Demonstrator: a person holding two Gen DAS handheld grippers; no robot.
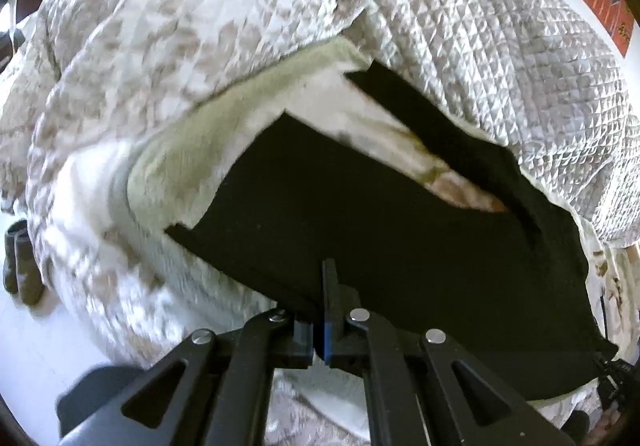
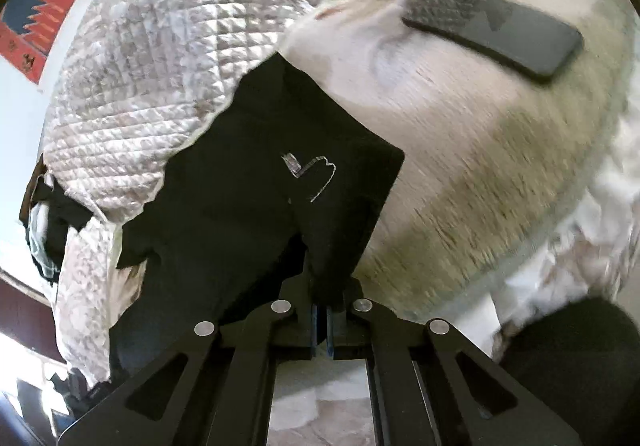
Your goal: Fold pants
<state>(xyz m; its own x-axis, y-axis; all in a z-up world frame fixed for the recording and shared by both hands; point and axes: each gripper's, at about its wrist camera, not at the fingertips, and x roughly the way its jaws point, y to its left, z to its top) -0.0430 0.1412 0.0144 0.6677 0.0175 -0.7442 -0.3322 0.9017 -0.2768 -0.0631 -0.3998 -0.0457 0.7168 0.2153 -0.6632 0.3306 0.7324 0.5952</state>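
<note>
Both grippers, left gripper (image 1: 325,286) and right gripper (image 2: 320,298), clamped on the pants (image 1: 360,214), dangling legs could snag the quilt (image 1: 480,26)

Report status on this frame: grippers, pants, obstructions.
Left gripper and right gripper both shut on black pants. Pants partly lifted off the bed, legs spread. Quilt overlaps far edge; dark phone lies beside them.

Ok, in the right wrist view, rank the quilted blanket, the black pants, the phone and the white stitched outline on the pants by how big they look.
1. quilted blanket and black pants: similar, pants nearer the camera, unsure
2. phone
3. white stitched outline
</note>
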